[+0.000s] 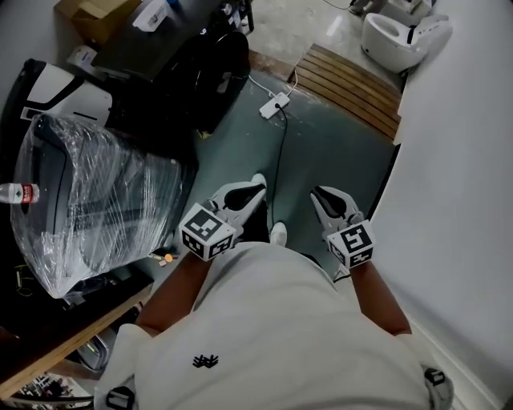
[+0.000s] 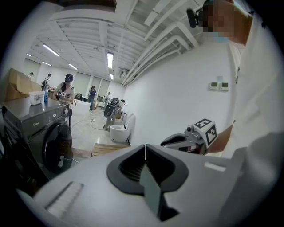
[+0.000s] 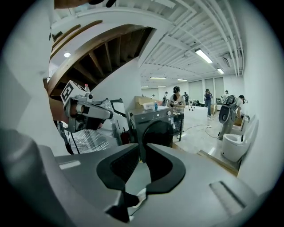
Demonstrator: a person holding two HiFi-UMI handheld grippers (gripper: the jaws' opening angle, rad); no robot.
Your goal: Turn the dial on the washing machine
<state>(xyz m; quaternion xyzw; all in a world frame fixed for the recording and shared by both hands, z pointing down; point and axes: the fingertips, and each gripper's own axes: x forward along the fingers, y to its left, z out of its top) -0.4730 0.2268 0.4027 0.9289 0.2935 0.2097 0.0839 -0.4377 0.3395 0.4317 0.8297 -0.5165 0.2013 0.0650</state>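
Both left gripper (image 1: pixel 255 190) and right gripper (image 1: pixel 321 194) are hanging pinched together, empty — the floor cable (image 1: pixel 282 156) is risking a trip before the washing machine (image 3: pixel 153 126).

floor (image 1: pixel 337 152) — grey-green; on it: power strip (image 1: pixel 275 104); slatted wooden platform (image 1: pixel 353 88); washing machine (image 1: pixel 200 72) — dark

Washing machine (image 1: pixel 210 68) stands at the far-left edge of the floor (image 1: pixel 337 152), cardboard box (image 1: pixel 90 14) on its top. Wrapped appliance (image 1: pixel 100 204) sits nearer along the same left edge, bottle (image 1: pixel 18 193) at its left side (touching or not, can't tell). Power strip (image 1: pixel 274 105) lies on the floor right of the washer, before the slatted platform (image 1: pixel 357 90). Toilet (image 1: pixel 401 36) sits behind that, in the far-right corner. Wall (image 1: pixel 465 200) runs along the right edge.
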